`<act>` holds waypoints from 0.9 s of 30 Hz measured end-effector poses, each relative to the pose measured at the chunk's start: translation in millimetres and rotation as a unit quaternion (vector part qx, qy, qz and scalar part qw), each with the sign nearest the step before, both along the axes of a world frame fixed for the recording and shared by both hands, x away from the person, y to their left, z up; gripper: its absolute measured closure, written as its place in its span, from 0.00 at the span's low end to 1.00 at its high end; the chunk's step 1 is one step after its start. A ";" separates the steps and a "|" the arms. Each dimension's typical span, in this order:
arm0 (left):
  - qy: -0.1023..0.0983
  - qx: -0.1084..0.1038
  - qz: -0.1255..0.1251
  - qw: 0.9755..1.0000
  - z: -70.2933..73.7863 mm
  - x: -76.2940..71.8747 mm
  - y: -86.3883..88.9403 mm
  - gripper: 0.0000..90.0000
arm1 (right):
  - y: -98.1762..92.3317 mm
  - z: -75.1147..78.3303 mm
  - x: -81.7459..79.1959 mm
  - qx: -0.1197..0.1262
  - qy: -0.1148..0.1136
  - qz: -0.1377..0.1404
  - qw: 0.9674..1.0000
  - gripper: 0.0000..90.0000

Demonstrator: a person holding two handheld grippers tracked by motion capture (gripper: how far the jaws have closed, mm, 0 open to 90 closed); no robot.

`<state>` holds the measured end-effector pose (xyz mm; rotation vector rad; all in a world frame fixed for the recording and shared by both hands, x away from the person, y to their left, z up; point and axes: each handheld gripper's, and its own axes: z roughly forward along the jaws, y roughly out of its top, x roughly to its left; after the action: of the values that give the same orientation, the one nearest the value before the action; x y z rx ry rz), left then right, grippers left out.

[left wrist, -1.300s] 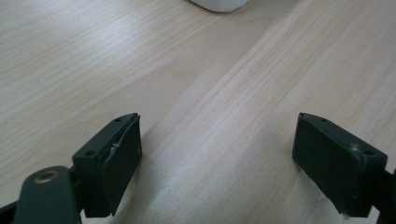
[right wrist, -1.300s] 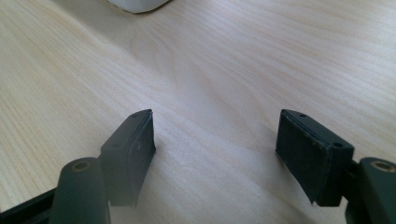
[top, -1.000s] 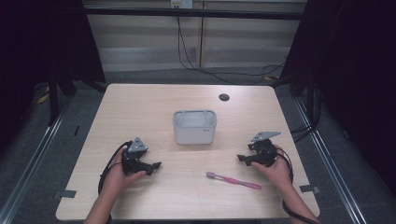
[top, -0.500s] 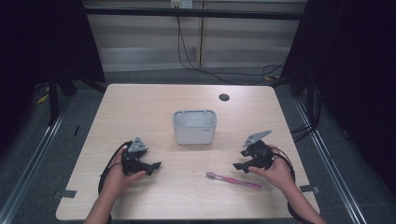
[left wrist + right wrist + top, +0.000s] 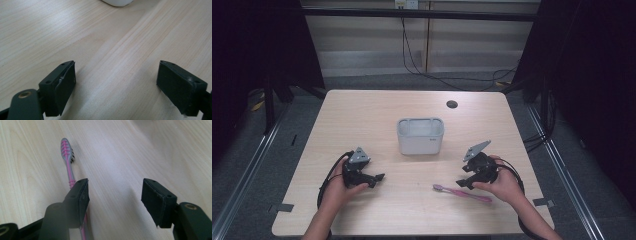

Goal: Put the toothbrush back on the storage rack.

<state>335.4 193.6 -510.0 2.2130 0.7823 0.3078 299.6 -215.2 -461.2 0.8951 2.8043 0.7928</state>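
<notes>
The pink toothbrush (image 5: 462, 192) lies flat on the wooden table (image 5: 377, 115), on the person's side of the white bin (image 5: 420, 135) and off to its right, well apart from it. Its bristled head points toward the table's middle, the handle trailing away toward the right edge.

The right gripper (image 5: 463, 183) hangs just over the toothbrush, also nearer the person than the bin. In the right gripper view the right gripper (image 5: 113, 200) has its 2 jaws apart with bare wood between them; they have just been closing. The toothbrush (image 5: 68, 157) runs beside and under one jaw, not between the 2, its head out beyond the tips.

The left gripper (image 5: 378, 178) sits to the bin's left and nearer the person, far from the toothbrush. In its own view the left gripper (image 5: 116, 82) stands wide apart over bare table, holding nothing.
</notes>
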 end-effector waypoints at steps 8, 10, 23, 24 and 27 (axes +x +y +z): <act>-0.003 0.002 -0.001 1.000 0.2 0.3 0.3 0.17 | 12.1 3.0 -0.8 -0.007 0.008 0.019 1.000 0.47; -0.003 0.002 -0.001 1.000 0.2 0.3 0.3 0.17 | 15.2 3.9 -1.3 -0.008 0.012 0.019 1.000 0.47; -0.001 0.001 0.000 1.000 0.1 0.1 0.1 0.17 | 27.2 3.3 -2.2 -0.012 0.017 0.039 0.999 0.48; -0.003 0.002 -0.001 1.000 0.1 0.3 0.3 0.17 | 28.0 3.3 -2.2 -0.012 0.017 0.041 0.999 0.48; -0.001 0.001 0.000 1.000 0.1 0.1 0.1 0.17 | 30.6 3.8 -2.4 -0.011 0.017 0.042 0.999 0.48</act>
<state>335.5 193.7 -509.9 2.2140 0.7811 0.3103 297.2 -184.6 -457.4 0.7979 2.8912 0.7622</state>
